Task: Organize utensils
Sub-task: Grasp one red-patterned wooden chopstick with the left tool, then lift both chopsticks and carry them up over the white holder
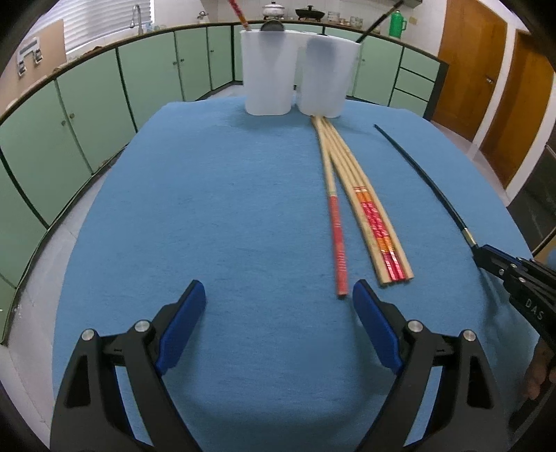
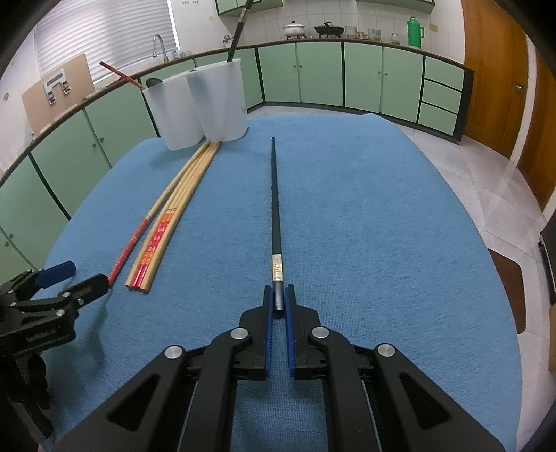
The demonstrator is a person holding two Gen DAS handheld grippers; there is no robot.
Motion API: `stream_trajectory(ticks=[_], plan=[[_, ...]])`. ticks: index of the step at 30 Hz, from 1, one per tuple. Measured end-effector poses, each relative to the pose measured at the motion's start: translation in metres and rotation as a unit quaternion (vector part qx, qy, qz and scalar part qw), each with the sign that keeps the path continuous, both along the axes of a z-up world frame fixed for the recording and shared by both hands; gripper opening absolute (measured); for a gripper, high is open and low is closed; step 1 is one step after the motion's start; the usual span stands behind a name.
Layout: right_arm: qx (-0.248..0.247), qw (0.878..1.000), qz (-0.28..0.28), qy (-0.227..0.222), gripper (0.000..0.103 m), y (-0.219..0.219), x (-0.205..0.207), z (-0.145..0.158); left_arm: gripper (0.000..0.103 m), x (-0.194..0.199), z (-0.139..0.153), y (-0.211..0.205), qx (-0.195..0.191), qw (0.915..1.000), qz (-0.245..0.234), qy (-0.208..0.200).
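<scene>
My right gripper (image 2: pixel 278 295) is shut on the thick end of a black chopstick (image 2: pixel 276 208), which points away over the blue cloth (image 2: pixel 382 226). The left wrist view shows that chopstick (image 1: pixel 427 184) and the right gripper (image 1: pixel 486 255) at the right. My left gripper (image 1: pixel 278 292) stands open and empty, just left of a red-ended chopstick (image 1: pixel 338 243). Beside it lies a bundle of bamboo chopsticks (image 1: pixel 378 236), tips against two white cups (image 1: pixel 267 69) (image 1: pixel 328 76). The left cup holds a red chopstick and a dark utensil, the right cup a black chopstick.
The blue cloth (image 1: pixel 226 208) covers the table, with tiled floor beyond its edges. Green cabinets (image 2: pixel 319 73) run around the room under a counter with pots and a green flask (image 2: pixel 415 31). Wooden doors (image 1: pixel 469 69) stand at the right. A hand (image 1: pixel 538 375) shows at the lower right.
</scene>
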State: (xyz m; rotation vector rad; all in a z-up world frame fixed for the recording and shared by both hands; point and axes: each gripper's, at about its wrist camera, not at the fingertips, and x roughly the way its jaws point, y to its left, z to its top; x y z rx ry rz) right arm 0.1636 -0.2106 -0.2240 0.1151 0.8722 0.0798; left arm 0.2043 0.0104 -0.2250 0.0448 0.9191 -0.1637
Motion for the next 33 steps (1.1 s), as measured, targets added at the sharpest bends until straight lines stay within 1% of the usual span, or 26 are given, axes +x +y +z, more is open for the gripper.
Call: stream_trajectory(ticks=[3,6,8,9,11,13,16,18,20,23,27,29,31,33], plan=[[0.001,1.0,0.003,0.0,0.007,-0.001,-0.001,0.0,0.077,-0.002,-0.002,-0.006,0.012,0.9999,-0.005,-0.003],[0.006,1.0,0.004,0.0,0.007,-0.003,-0.001,-0.001,0.067,-0.003,-0.001,-0.011,0.013,0.9998,-0.014,-0.008],[0.01,1.0,0.004,0.001,0.007,-0.004,-0.001,-0.001,0.057,-0.003,-0.001,-0.012,0.012,0.9998,-0.016,-0.01],[0.011,1.0,0.004,0.0,0.007,-0.004,-0.001,-0.002,0.054,-0.003,-0.001,-0.012,0.01,0.9997,-0.018,-0.011],[0.017,1.0,0.005,0.001,0.007,-0.005,-0.001,-0.002,0.046,-0.003,-0.001,-0.014,0.008,0.9996,-0.022,-0.012],[0.023,1.0,0.005,0.001,0.007,-0.006,-0.001,-0.003,0.043,-0.002,-0.001,-0.018,0.009,0.9995,-0.028,-0.013],[0.024,1.0,0.005,0.001,0.008,-0.006,-0.002,-0.002,0.043,-0.004,-0.002,-0.023,0.013,0.9993,-0.03,-0.014],[0.022,1.0,0.008,0.0,0.009,-0.005,-0.002,-0.002,0.04,-0.004,-0.002,-0.024,0.012,0.9994,-0.03,-0.015],[0.018,1.0,0.009,0.0,0.01,-0.003,-0.002,-0.002,0.034,-0.005,-0.002,-0.026,0.011,0.9993,-0.031,-0.016],[0.012,1.0,0.011,0.001,0.01,-0.001,-0.001,-0.003,0.028,-0.006,-0.003,-0.028,0.01,0.9992,-0.034,-0.017],[0.017,1.0,0.015,0.003,0.009,-0.001,0.003,-0.003,0.02,-0.004,-0.003,-0.028,0.005,0.9993,-0.033,-0.017],[0.016,1.0,0.014,0.003,0.007,-0.001,0.002,-0.003,0.011,-0.003,-0.003,-0.028,0.005,0.9992,-0.035,-0.018],[0.013,1.0,0.014,0.002,0.007,0.0,0.002,-0.003,0.006,-0.003,-0.003,-0.028,0.002,0.9992,-0.036,-0.017],[0.017,1.0,0.016,0.0,0.007,-0.002,0.001,-0.002,0.005,-0.003,-0.003,-0.027,-0.004,0.9993,-0.035,-0.016]])
